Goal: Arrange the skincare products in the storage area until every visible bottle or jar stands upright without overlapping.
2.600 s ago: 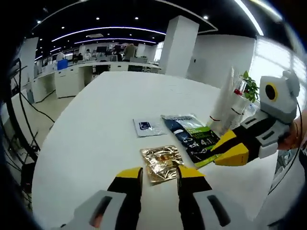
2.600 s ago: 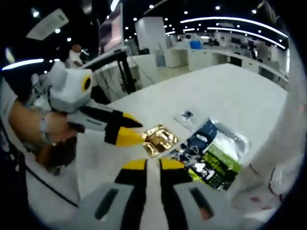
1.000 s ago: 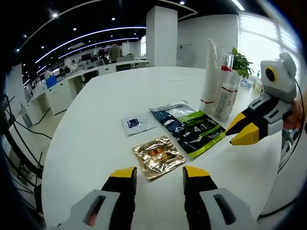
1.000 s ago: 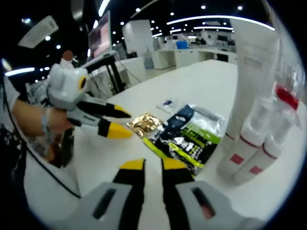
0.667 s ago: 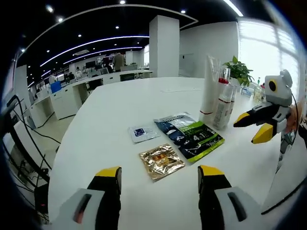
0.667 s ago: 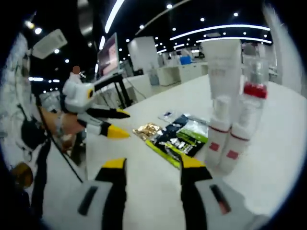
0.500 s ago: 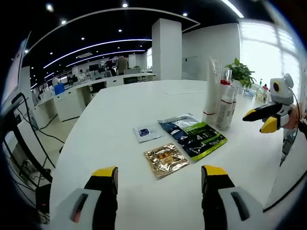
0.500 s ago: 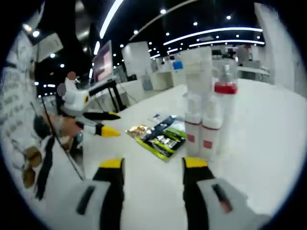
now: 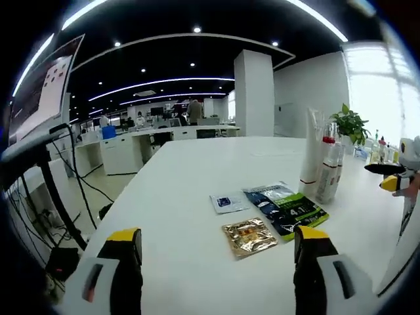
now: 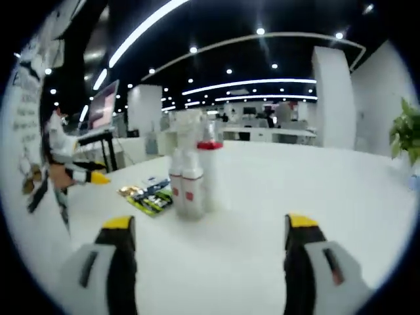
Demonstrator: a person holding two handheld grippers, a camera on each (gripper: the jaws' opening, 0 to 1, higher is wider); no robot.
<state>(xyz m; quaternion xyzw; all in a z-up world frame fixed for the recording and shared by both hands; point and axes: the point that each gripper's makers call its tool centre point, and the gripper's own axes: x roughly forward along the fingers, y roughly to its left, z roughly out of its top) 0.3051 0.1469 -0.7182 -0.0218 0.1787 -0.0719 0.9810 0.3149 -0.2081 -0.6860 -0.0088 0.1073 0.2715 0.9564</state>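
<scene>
On the white table stand a tall white tube and bottles, one red-capped, upright in a tight cluster. Three sachets lie flat beside them: a gold sachet, a small clear sachet and a dark blue-green sachet. My left gripper is open wide, back from the table edge, holding nothing. In the right gripper view the bottle cluster stands ahead and the sachets lie to its left. My right gripper is open wide and holds nothing.
A potted plant stands behind the bottles at the table's far side. The right gripper shows at the right edge, off the table. The hand-held left gripper shows at the left. Office desks fill the background.
Both grippers have gone from nearly shut to wide open and have drawn back from the sachets. The tube, bottles and sachets have stayed where they were.
</scene>
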